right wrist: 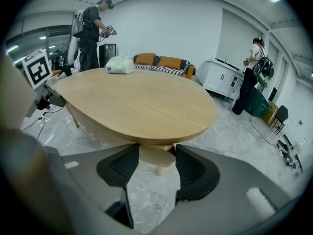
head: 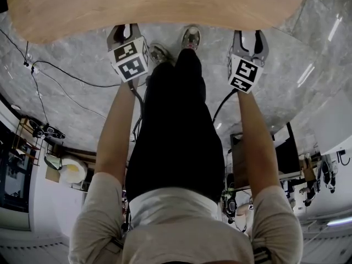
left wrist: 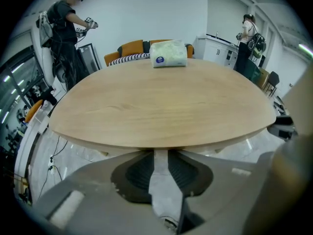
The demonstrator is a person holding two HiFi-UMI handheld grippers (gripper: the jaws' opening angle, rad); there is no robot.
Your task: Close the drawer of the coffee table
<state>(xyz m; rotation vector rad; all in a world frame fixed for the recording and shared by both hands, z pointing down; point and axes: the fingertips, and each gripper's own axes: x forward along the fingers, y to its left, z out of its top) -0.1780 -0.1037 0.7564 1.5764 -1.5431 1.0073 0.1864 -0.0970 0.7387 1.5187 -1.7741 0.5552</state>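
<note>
Coffee table: the coffee table (head: 154, 7) has a light wooden, oval top; in the head view its near edge runs across the top of the picture, just beyond both grippers.
Drawer: I cannot pick it out with certainty. In the right gripper view a pale wooden part (right wrist: 159, 156) sits under the near edge of the top, with a small leg below it; I cannot tell if this is the drawer.
Left gripper: the left gripper (head: 125, 32) is held close before the table edge and points down toward it. Its jaws stand a little apart with a narrow gap, released, and nothing is between the pads.
Right gripper: the right gripper (head: 248, 37) is also close to the table edge, well apart from the left one. Its jaws stand wide apart, released; the pale wooden part shows in the gap but lies beyond the pads, not touched.
On the table: a tissue pack (left wrist: 168, 54) lies near the far edge.
Floor: the grey marble floor (head: 71, 59) carries black cables (head: 66, 76); the person's shoes (head: 191, 36) stand between the two grippers.
Background: an orange sofa (right wrist: 166, 62) stands behind the table, and two other people stand at the sides of the room.
</note>
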